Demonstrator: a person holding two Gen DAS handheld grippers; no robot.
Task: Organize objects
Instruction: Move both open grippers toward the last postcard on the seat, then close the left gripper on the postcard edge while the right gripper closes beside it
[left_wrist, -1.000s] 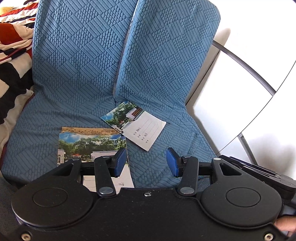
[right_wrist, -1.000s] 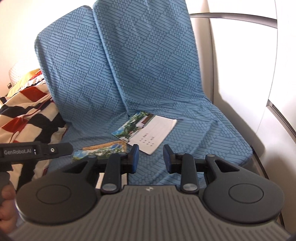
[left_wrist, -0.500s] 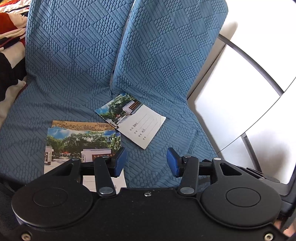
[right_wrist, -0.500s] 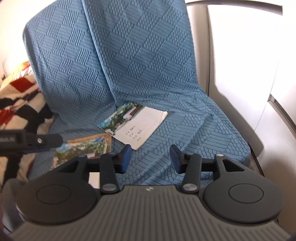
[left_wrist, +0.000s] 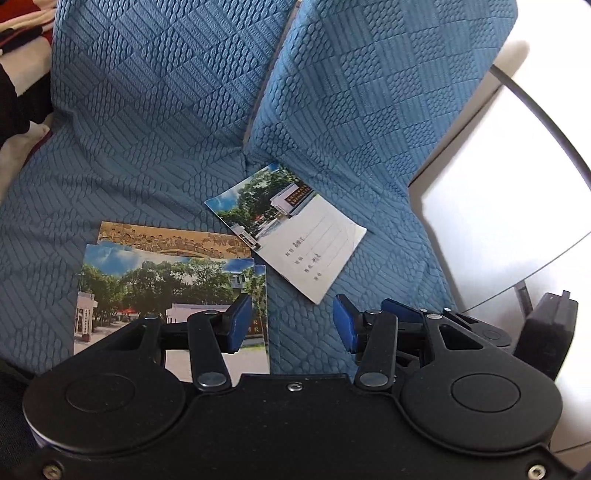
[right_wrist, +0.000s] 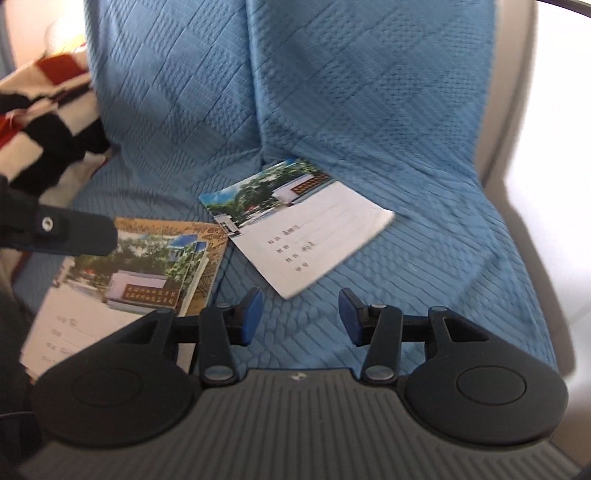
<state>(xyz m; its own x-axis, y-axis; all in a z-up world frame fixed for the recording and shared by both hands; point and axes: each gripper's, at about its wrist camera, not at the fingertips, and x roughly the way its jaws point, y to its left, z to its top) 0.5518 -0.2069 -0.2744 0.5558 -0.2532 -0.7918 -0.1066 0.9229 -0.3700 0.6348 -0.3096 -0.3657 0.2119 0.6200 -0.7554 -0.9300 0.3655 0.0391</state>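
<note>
Left gripper (left_wrist: 292, 325) and right gripper (right_wrist: 301, 319): fingers spread wide, holding nothing. Loose card (left_wrist: 291, 230) lies flat on blue-covered seat (left_wrist: 147, 166), at 12 o'clock from both. Card stack (left_wrist: 166, 280) lies at 10 o'clock, just beside it.

Place: a home sitting room
Seat: sofa (left_wrist: 155, 122) under a blue quilted cover
Left of sofa: striped red, black and white blanket (right_wrist: 40, 122)
Right of sofa: pale wall (left_wrist: 517, 206)
</note>
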